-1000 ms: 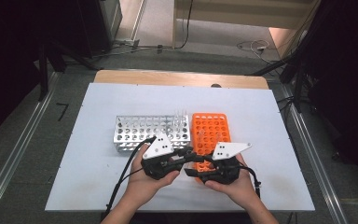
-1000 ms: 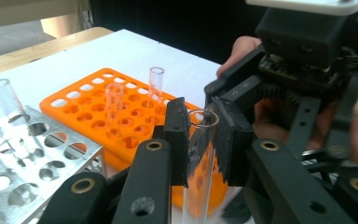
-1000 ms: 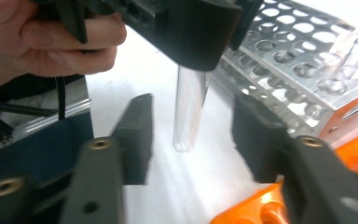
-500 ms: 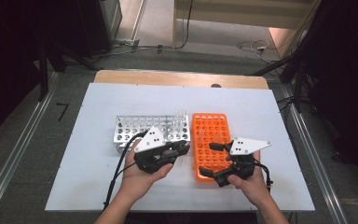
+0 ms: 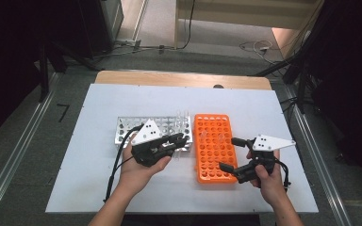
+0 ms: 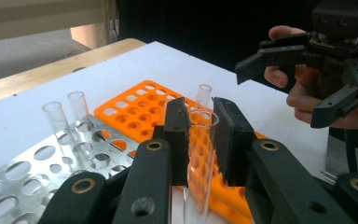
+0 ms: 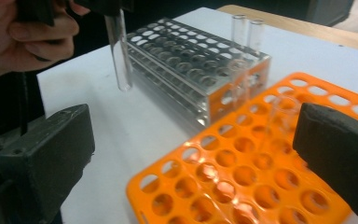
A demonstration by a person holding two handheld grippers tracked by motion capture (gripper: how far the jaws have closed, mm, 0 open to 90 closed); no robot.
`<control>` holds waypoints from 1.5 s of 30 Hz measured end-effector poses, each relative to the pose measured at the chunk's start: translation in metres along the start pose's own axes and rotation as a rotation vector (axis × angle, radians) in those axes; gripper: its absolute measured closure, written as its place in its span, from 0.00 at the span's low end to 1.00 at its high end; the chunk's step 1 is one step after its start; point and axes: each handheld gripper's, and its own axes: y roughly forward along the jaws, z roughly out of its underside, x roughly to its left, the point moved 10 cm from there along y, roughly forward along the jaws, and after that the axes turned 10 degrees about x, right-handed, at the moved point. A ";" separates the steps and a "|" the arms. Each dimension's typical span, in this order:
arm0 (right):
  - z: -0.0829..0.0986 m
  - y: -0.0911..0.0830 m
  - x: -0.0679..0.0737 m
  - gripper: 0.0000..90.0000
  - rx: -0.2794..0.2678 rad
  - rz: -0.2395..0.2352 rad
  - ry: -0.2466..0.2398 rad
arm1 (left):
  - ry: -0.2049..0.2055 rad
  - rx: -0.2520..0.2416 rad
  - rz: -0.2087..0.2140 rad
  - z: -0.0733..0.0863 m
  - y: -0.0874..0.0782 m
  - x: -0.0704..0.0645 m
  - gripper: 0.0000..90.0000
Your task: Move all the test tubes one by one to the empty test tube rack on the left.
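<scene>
My left gripper (image 5: 183, 140) is shut on a clear glass test tube (image 6: 199, 154), which hangs upright between its jaws above the table in front of the metal rack (image 5: 127, 127). From the right gripper view the same tube (image 7: 120, 51) hangs beside the metal rack (image 7: 186, 60). My right gripper (image 5: 227, 153) stands wide open at the orange rack's (image 5: 212, 155) right edge, with nothing between its jaws. The orange rack (image 7: 242, 168) lies just beyond those jaws.
Two empty tubes (image 7: 244, 28) stand in the metal rack's corner nearest the orange rack. One tube (image 6: 204, 95) stands in the orange rack. Both racks sit on a white board (image 5: 99, 188) with free room in front and at both sides.
The two hands were close together over the orange rack's near end and have drawn apart. The left gripper moved left with the tube, and the right moved right.
</scene>
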 end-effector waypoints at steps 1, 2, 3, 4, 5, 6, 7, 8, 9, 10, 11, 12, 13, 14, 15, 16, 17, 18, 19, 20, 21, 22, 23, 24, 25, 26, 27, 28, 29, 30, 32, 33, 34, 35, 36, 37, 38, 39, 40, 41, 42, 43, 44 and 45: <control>0.001 -0.001 -0.001 0.00 -0.001 0.000 0.003 | -0.002 -0.001 -0.002 -0.001 0.000 0.002 0.84; 0.002 -0.002 -0.004 0.00 -0.004 0.003 0.007 | -0.003 -0.002 -0.005 -0.003 -0.001 0.005 0.84; 0.003 -0.004 -0.006 0.00 -0.004 0.008 0.010 | -0.005 -0.004 -0.011 -0.005 -0.001 0.007 0.84; 0.004 -0.005 -0.008 0.00 -0.002 0.013 0.016 | -0.003 -0.002 -0.015 -0.006 -0.001 0.010 0.84; 0.005 -0.006 -0.010 0.00 -0.002 0.016 0.013 | -0.005 -0.006 -0.019 -0.007 -0.001 0.012 0.84; 0.005 -0.007 -0.011 0.00 -0.002 0.017 0.015 | -0.008 -0.009 -0.022 -0.008 -0.001 0.015 0.84; 0.006 -0.008 -0.013 0.00 -0.003 0.022 0.015 | -0.011 -0.011 -0.030 -0.009 -0.001 0.018 0.84; 0.007 -0.009 -0.014 0.00 -0.003 0.025 0.020 | -0.014 -0.016 -0.033 -0.010 0.000 0.020 0.84; 0.007 -0.010 -0.016 0.00 -0.006 0.027 0.020 | -0.019 -0.019 -0.037 -0.011 0.000 0.023 0.84; 0.008 -0.011 -0.017 0.00 -0.007 0.030 0.025 | -0.020 -0.019 -0.043 -0.012 0.000 0.026 0.84; 0.008 -0.012 -0.018 0.00 -0.009 0.033 0.023 | -0.027 -0.025 -0.046 -0.014 0.000 0.030 0.84; 0.009 -0.013 -0.020 0.00 -0.009 0.035 0.027 | -0.027 -0.025 -0.046 -0.014 0.000 0.030 0.84; 0.009 -0.013 -0.021 0.00 -0.013 0.036 0.028 | -0.036 -0.034 -0.058 -0.016 0.000 0.036 0.84; 0.010 -0.014 -0.022 0.00 -0.012 0.040 0.033 | -0.042 -0.037 -0.065 -0.018 0.001 0.040 0.84; 0.010 -0.015 -0.023 0.00 -0.014 0.040 0.035 | -0.046 -0.037 -0.073 -0.019 0.001 0.043 0.84; 0.010 -0.015 -0.024 0.00 -0.015 0.039 0.038 | -0.047 -0.037 -0.084 -0.020 0.001 0.047 0.84; 0.011 -0.016 -0.024 0.00 -0.014 0.040 0.038 | -0.049 -0.042 -0.087 -0.022 0.001 0.049 0.84; 0.011 -0.016 -0.025 0.00 -0.013 0.043 0.039 | -0.051 -0.043 -0.093 -0.024 0.002 0.052 0.84; 0.011 -0.016 -0.025 0.00 -0.013 0.042 0.039 | -0.051 -0.043 -0.097 -0.025 0.002 0.054 0.84; 0.012 -0.016 -0.025 0.00 -0.011 0.040 0.042 | -0.053 -0.046 -0.102 -0.027 0.002 0.057 0.84; 0.012 -0.016 -0.026 0.00 -0.009 0.041 0.040 | -0.055 -0.047 -0.103 -0.028 0.002 0.059 0.84; 0.012 -0.016 -0.026 0.00 -0.009 0.042 0.042 | -0.056 -0.048 -0.108 -0.029 0.003 0.061 0.84; 0.012 -0.016 -0.026 0.00 -0.010 0.040 0.041 | -0.059 -0.050 -0.115 -0.031 0.003 0.064 0.84; 0.013 -0.016 -0.027 0.00 -0.008 0.041 0.041 | -0.062 -0.054 -0.115 -0.032 0.004 0.066 0.84; 0.013 -0.016 -0.027 0.00 -0.008 0.044 0.043 | -0.063 -0.054 -0.116 -0.033 0.004 0.068 0.84; 0.013 -0.016 -0.028 0.00 -0.008 0.047 0.043 | -0.067 -0.059 -0.119 -0.034 0.005 0.070 0.84; 0.013 -0.016 -0.028 0.00 -0.007 0.048 0.045 | -0.071 -0.066 -0.121 -0.035 0.006 0.073 0.84; 0.014 -0.016 -0.029 0.00 -0.005 0.049 0.047 | -0.080 -0.072 -0.126 -0.035 0.007 0.076 0.84; 0.014 -0.016 -0.029 0.00 -0.005 0.050 0.046 | -0.089 -0.073 -0.129 -0.036 0.009 0.079 0.84; 0.014 -0.016 -0.029 0.00 -0.006 0.048 0.048 | -0.089 -0.073 -0.129 -0.036 0.009 0.079 0.84; 0.014 -0.017 -0.029 0.00 -0.009 0.049 0.051 | -0.104 -0.074 -0.145 -0.036 0.013 0.087 0.84; 0.014 -0.017 -0.029 0.00 -0.009 0.049 0.051 | -0.105 -0.072 -0.149 -0.035 0.015 0.089 0.84; 0.014 -0.017 -0.029 0.00 -0.008 0.049 0.052 | -0.108 -0.070 -0.153 -0.035 0.017 0.091 0.84; 0.014 -0.017 -0.030 0.00 -0.008 0.051 0.052 | -0.107 -0.068 -0.159 -0.035 0.018 0.093 0.84; 0.014 -0.017 -0.030 0.00 -0.007 0.053 0.053 | -0.107 -0.069 -0.162 -0.035 0.019 0.094 0.84; 0.014 -0.017 -0.030 0.00 -0.007 0.053 0.052 | -0.110 -0.069 -0.170 -0.035 0.020 0.096 0.84; 0.014 -0.017 -0.030 0.00 -0.008 0.051 0.053 | -0.115 -0.071 -0.173 -0.036 0.021 0.098 0.84; 0.014 -0.017 -0.030 0.00 -0.009 0.052 0.054 | -0.115 -0.071 -0.181 -0.036 0.022 0.100 0.84; 0.014 -0.017 -0.031 0.00 -0.009 0.054 0.053 | -0.116 -0.068 -0.186 -0.036 0.023 0.102 0.84; 0.014 -0.017 -0.031 0.00 -0.009 0.054 0.053 | -0.116 -0.068 -0.186 -0.036 0.023 0.102 0.84; 0.014 -0.017 -0.031 0.00 -0.009 0.051 0.054 | -0.119 -0.069 -0.193 -0.036 0.024 0.104 0.84; 0.014 -0.017 -0.031 0.00 -0.009 0.051 0.053 | -0.124 -0.072 -0.197 -0.036 0.025 0.106 0.84; 0.015 -0.017 -0.031 0.00 -0.008 0.051 0.056 | -0.129 -0.078 -0.206 -0.037 0.026 0.109 0.84; 0.015 -0.017 -0.031 0.00 -0.008 0.051 0.056 | -0.133 -0.079 -0.209 -0.037 0.027 0.111 0.84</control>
